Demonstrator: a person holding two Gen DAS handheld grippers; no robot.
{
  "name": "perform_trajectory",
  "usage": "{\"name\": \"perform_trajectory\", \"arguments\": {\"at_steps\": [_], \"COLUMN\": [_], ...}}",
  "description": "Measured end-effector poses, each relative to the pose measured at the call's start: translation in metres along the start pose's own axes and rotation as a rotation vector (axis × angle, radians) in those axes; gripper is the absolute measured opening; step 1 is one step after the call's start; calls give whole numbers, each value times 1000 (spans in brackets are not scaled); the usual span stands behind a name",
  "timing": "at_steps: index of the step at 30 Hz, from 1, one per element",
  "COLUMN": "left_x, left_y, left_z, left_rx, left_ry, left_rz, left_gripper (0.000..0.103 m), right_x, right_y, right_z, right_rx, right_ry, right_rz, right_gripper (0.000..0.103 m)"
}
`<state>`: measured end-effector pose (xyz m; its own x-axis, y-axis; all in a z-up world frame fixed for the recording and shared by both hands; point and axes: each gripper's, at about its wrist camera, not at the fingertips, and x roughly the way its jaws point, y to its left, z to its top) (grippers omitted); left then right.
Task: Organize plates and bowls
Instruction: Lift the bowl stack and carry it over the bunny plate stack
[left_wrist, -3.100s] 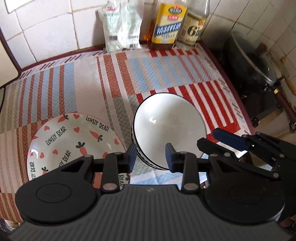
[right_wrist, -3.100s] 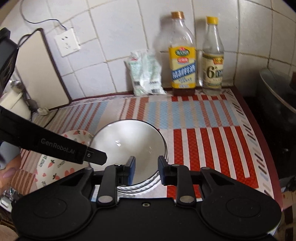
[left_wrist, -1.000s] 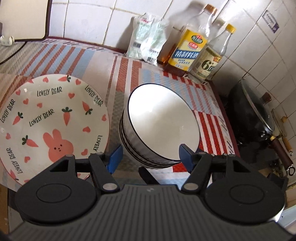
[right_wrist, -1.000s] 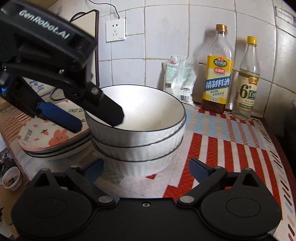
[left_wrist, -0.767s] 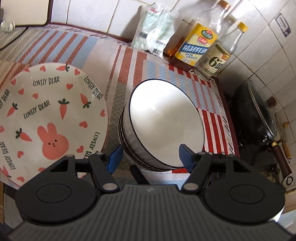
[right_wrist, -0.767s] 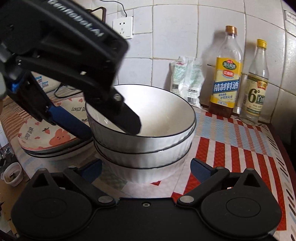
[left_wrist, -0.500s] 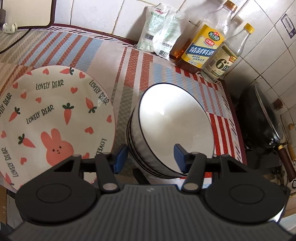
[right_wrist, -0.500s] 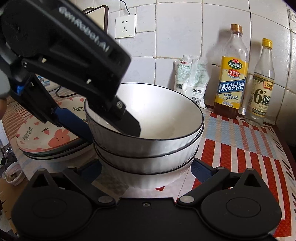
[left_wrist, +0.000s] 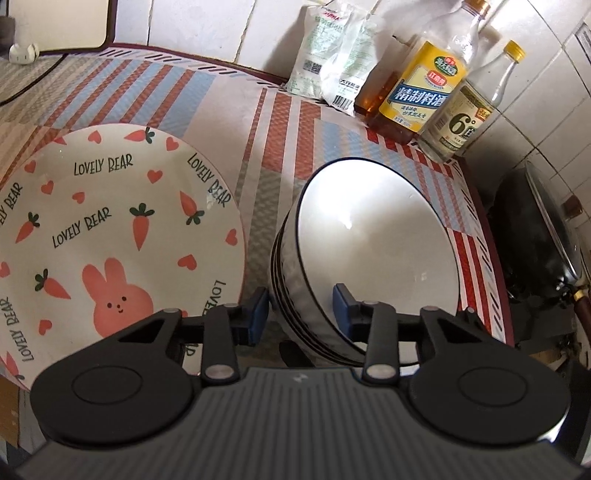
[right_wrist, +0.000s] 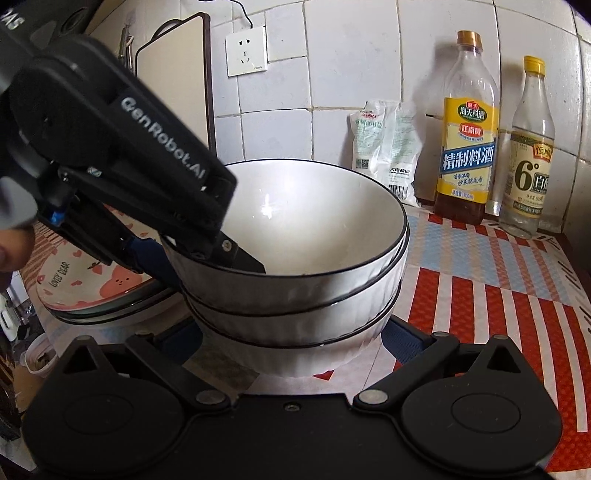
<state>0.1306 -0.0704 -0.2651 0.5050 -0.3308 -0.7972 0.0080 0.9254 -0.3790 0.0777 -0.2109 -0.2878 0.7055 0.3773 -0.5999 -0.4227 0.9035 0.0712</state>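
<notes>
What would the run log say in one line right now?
left gripper: jaws just closing astride top bowl rim, not pressing | right gripper: open, flanking bottom bowl | plates: stacked beside bowls

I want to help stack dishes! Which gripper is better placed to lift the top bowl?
Left, probably. The left gripper has its jaws astride the top bowl rim, one finger inside, and they have just been closing. The right gripper stands wide open, low beside the bottom bowl.
</notes>
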Motion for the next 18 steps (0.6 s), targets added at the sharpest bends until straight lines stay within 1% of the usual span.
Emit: {"name": "perform_trajectory", "arguments": {"at_steps": [2,4,9,13,18], "left_x": [-1,-2,-2,-4,-8], "left_y": [-1,-3,-4,-7,-14], "left_z": [-1,-1,-1,-1,0], "left_rx": [21,50,66,104,145], "left_ry": [-6,-11,-14,-16,-31], "left_rz": [8,17,20,24,19], "left_gripper": [30,29,29,29,29], "right_x": [0,1,2,3,-4], "right_y": [0,-1,-1,-2,0], "right_z": [0,2,4,5,4], "right_rx": [7,22,35,41,54], "right_ry": [2,9,11,13,-13], "right_rz": [-4,-7,-18,-23,-48], "right_gripper": [103,103,103,103,103]}}
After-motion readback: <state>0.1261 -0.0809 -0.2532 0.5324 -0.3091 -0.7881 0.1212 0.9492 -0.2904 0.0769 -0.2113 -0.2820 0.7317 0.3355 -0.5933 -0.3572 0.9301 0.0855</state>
